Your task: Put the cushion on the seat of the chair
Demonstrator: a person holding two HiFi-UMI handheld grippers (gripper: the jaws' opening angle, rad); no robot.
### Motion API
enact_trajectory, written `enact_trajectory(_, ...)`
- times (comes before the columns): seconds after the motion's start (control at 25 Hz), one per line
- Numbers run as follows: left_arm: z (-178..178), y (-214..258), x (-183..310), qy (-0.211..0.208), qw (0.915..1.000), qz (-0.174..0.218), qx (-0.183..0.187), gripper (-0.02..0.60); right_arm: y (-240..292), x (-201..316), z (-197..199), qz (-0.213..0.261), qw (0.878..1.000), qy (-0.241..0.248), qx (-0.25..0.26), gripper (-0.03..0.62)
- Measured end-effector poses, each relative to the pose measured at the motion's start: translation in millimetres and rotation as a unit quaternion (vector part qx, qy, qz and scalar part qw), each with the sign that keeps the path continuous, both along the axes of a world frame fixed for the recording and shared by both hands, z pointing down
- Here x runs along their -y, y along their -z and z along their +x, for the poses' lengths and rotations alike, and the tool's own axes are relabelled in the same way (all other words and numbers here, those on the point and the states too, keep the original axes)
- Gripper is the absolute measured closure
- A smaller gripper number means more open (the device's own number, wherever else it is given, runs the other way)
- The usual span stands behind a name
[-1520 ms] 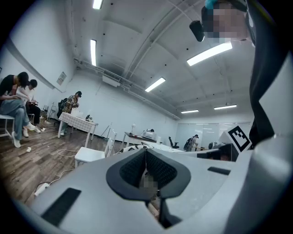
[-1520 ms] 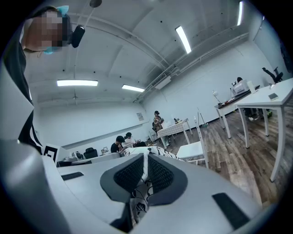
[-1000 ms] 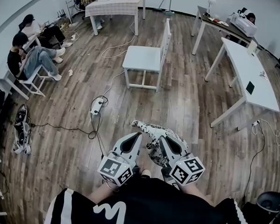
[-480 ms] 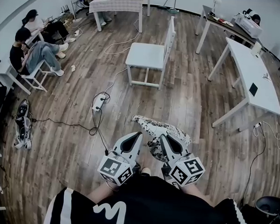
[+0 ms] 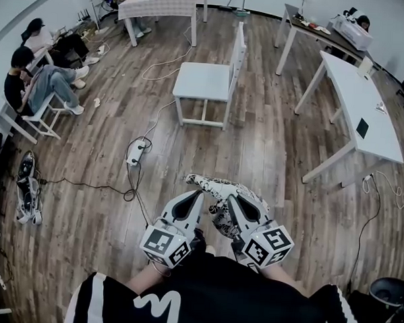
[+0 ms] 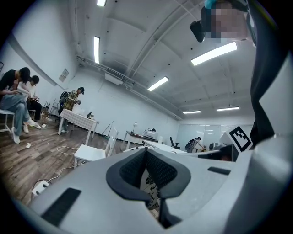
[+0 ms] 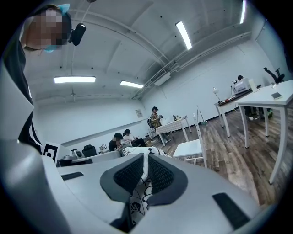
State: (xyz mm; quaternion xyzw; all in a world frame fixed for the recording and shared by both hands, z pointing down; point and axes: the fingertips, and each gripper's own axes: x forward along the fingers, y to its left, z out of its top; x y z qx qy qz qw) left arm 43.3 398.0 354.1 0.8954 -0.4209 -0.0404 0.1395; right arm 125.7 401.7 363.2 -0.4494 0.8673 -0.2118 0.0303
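Holding the cushion [image 5: 222, 191] from two sides, the person stands well apart from the chair [image 5: 201, 81], on the side of it nearer to the camera. The cushion is in the air above the wooden floor [image 5: 106, 186], not yet close to the chair.

The left tongs [image 5: 199, 195] are clenched on the left edge of the cushion. The left gripper view shows a thin fold of the printed cloth pressed between the pads. The cushion has a pale cover with a dark print, which looks like leaves and flowers. It is crumpled and bunched between the two tools, not flat. The right tongs [image 5: 232, 199] are clenched in the same way on the right edge, with cloth pinched between the pads.

I judge the cushion to be light and soft. It bends and sags easily, so it will not keep its shape alone. The cloth seems not slippery and nothing in it can break. The edges, where it is taken now, are good places, because two far points can spread it flat over the seat. The white seat of the chair is bare.
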Motion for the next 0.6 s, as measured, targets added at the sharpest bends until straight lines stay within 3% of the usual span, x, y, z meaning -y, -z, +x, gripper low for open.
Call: enact_trajectory(0.6, -17, 15, 106, -0.024, 0.9996, 0.007, -0.013, 0.574, 4, 97, -13, -0.001, 0.999, -0.032, -0.013, 0.554)
